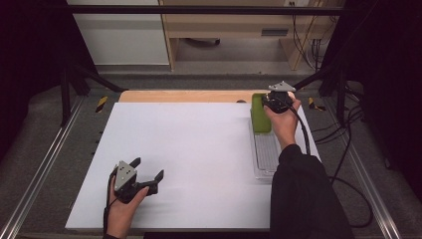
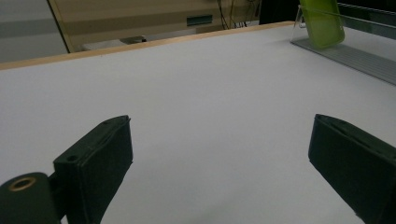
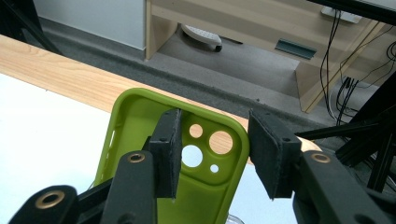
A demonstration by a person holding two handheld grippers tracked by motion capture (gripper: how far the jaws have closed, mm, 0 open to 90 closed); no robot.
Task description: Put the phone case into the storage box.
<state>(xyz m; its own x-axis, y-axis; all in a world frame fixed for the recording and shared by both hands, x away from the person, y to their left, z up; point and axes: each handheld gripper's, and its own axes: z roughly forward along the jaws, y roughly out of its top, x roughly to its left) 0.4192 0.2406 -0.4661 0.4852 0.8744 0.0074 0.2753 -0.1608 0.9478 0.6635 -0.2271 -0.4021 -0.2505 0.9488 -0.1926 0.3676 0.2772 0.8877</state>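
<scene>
Green case (image 3: 154, 140) at upper right of the high view, on a clear tray (image 1: 266, 154), looks light, bendy, a bit slick: right gripper (image 3: 215, 154) pinching its camera-hole edge, left gripper (image 2: 219, 163) wide, idle.

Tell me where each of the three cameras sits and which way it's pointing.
High view: above the person's side, looking forward and down on the white table; both forearms, left gripper, right gripper.
Left gripper view: low over the table, between its open jaws.
Right gripper view: along its jaws astride one edge of the green phone case.
Shared: all three show the case; high and left also the clear tray.
</scene>
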